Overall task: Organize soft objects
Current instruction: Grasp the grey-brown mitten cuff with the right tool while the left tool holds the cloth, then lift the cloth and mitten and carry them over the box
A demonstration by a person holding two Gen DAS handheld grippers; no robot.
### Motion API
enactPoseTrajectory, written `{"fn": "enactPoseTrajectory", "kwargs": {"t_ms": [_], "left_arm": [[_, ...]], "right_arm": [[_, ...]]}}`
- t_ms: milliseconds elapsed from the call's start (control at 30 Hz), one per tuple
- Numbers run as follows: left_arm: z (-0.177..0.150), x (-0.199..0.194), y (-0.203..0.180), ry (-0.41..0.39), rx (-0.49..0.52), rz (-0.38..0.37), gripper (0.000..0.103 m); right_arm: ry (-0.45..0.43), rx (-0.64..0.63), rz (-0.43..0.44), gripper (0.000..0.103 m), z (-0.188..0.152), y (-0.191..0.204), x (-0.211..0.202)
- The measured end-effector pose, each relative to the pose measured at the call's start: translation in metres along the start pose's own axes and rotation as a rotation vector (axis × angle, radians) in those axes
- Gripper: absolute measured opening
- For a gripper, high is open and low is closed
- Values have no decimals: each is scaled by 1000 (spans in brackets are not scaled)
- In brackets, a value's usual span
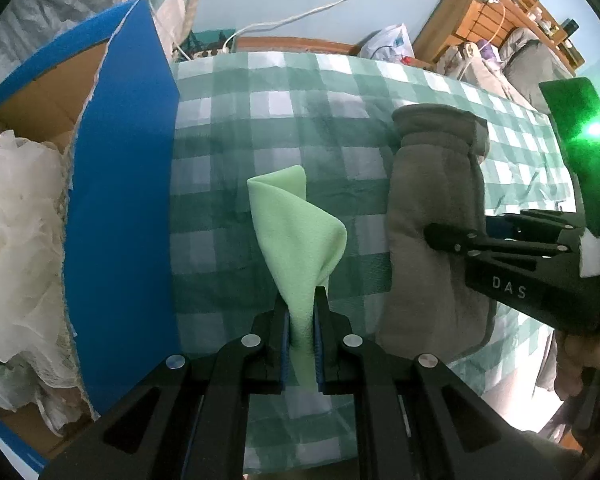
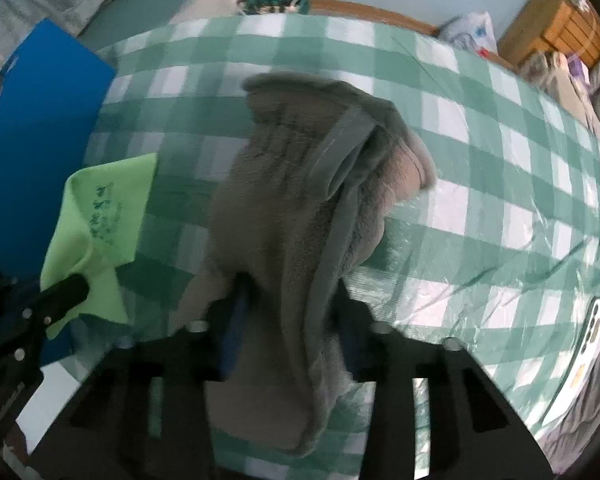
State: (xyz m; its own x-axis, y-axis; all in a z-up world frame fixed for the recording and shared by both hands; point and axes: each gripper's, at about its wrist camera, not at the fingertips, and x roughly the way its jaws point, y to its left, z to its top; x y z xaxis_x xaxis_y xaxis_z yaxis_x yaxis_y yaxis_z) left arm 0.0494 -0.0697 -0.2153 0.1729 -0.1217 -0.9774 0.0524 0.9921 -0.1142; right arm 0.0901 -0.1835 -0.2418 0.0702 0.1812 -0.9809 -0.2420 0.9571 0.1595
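Soft objects, left to right: white gauzy fabric (image 1: 16, 248) bunched inside a cardboard box (image 1: 40, 92) with blue outer walls, box sitting at the left edge of the table. Light green cloth (image 1: 296, 232) next, pinched in the left gripper (image 1: 302, 332), jaws squeezed tight on its lower end, free end sticking up folded above the green-and-white checked tablecloth (image 1: 228, 128). From the right wrist view the same green cloth (image 2: 100, 216) hangs just beside the blue box wall (image 2: 44, 128), with dark printed marks on it. Grey plush towel (image 1: 432, 232) lies on the tablecloth right of the green cloth, 1 end rolled and thick. Right gripper (image 2: 288, 320) has its 2 fingers narrow, pressed on the grey towel (image 2: 300, 200) near its closer end; towel fabric bunches up between the pads, seam strip running along it. Right wrist view is blurred. Right gripper (image 1: 432, 236) seen side-on in the left view, tip touching the towel. Wooden shelf (image 1: 496, 16) far right in the back.
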Motion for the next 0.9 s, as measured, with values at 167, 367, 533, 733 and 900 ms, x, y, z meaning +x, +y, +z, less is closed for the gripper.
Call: {"fn": "enactPoseTrajectory", "kwargs": {"t_ms": [167, 367, 533, 733, 900], "left_arm": [[-1, -9, -4, -27, 7, -5, 10], [-3, -24, -10, -59, 15, -2, 10], [-3, -37, -13, -85, 9, -2, 10], [-1, -53, -16, -119, 6, 1, 10], [0, -72, -17, -154, 4, 6, 10]], "right_arm": [[-24, -20, 25, 12, -3, -1, -11], [-59, -20, 50, 11, -6, -10, -28], [-97, -29, 60, 11, -12, -12, -46], [-148, -41, 72, 11, -9, -18, -71], [-187, -54, 80, 11, -11, -16, -91]]}}
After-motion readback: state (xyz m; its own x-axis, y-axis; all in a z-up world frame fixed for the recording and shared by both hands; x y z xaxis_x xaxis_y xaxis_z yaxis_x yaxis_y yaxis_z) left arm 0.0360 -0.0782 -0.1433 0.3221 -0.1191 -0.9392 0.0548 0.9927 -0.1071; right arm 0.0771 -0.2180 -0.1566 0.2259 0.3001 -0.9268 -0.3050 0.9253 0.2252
